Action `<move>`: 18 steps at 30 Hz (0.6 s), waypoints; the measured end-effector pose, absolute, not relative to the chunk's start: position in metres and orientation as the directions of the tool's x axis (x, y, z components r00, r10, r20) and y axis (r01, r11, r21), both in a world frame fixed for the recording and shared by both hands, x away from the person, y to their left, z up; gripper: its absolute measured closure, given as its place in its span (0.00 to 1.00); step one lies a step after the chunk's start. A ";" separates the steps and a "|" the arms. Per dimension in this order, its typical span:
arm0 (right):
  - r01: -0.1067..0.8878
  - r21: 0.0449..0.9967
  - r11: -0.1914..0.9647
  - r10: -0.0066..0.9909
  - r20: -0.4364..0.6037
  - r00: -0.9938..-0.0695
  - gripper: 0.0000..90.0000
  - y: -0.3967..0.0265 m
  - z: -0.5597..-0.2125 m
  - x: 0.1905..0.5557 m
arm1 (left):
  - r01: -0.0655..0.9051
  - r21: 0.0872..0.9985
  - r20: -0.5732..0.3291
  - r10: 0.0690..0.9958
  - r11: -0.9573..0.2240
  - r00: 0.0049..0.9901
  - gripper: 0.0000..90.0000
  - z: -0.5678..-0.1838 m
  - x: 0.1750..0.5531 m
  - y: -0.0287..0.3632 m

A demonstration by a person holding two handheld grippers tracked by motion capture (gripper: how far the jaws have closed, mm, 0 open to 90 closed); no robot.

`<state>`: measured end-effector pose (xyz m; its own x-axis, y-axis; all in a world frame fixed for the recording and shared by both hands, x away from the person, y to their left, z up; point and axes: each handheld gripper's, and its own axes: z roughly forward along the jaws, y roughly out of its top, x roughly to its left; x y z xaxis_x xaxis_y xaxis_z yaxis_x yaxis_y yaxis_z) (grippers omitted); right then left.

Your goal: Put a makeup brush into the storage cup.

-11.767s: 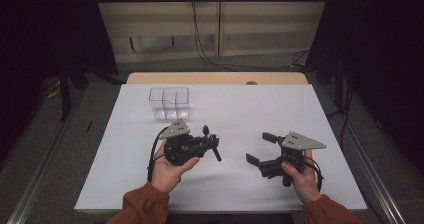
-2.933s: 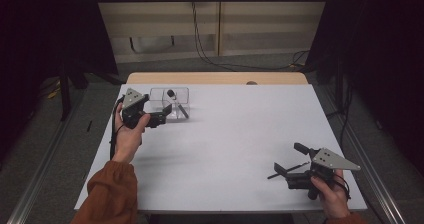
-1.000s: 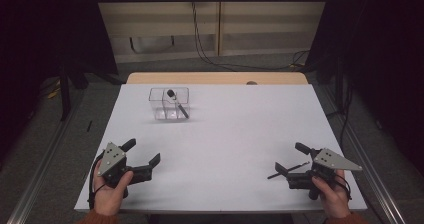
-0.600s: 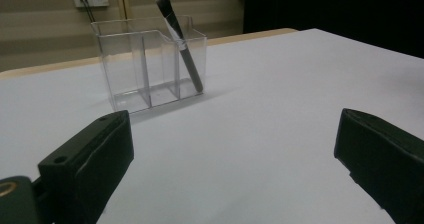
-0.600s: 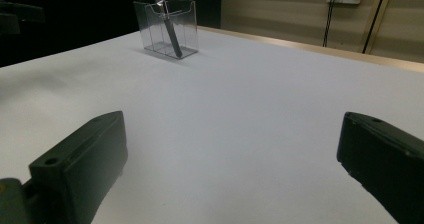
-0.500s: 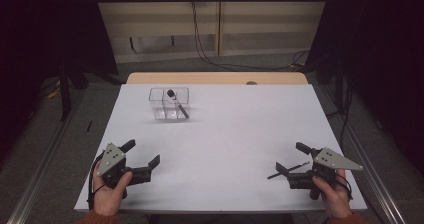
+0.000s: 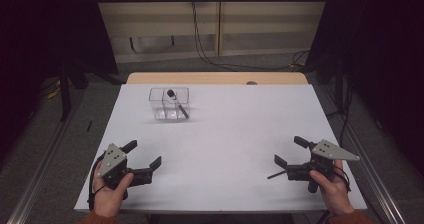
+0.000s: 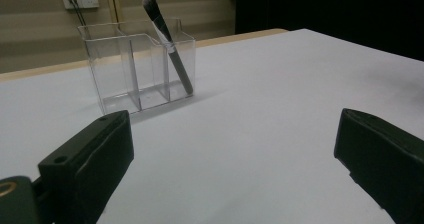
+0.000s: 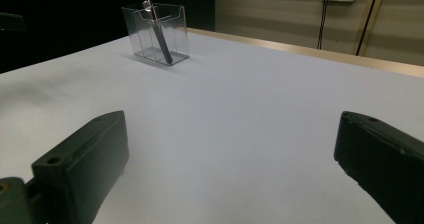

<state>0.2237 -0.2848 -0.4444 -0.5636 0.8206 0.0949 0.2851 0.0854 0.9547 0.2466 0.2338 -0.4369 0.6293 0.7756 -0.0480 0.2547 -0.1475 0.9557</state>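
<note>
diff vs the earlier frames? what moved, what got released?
The brush went from the left tongs into the clear holder, right-hand compartment, leaning with its head up. The left tongs let it go and drew back to the near left of the table, jaws open. The right tongs shifted out to the near right, open and empty. The holder stayed put.

The white counter is the brightest surface, lit evenly and softly from above, while the room around it falls into deep black at both sides. Shadows are faint: a pale smudge beside the clear organiser and thin ones under each set of tongs. In both gripper views the near jaws are large, dark and soft-edged, out of focus, and the organiser stays fairly sharp. All pictures look slightly grainy.
</note>
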 end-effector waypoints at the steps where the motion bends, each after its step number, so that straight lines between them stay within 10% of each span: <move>1: 0.289 0.953 0.087 0.820 0.096 -0.564 0.00 -0.285 -0.444 0.225 | 0.255 0.955 -0.046 0.775 -0.151 0.631 0.03 -0.437 0.247 0.234; 18: 0.316 0.942 0.117 0.824 0.086 -0.560 0.00 -0.288 -0.434 0.253 | 0.268 0.951 -0.054 0.767 -0.156 0.639 0.03 -0.438 0.247 0.234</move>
<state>0.2525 -0.2880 -0.4344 -0.5603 0.8238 0.0862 0.3162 0.1165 0.9415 0.2472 0.2337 -0.4377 0.6392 0.7671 -0.0542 0.2676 -0.1558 0.9509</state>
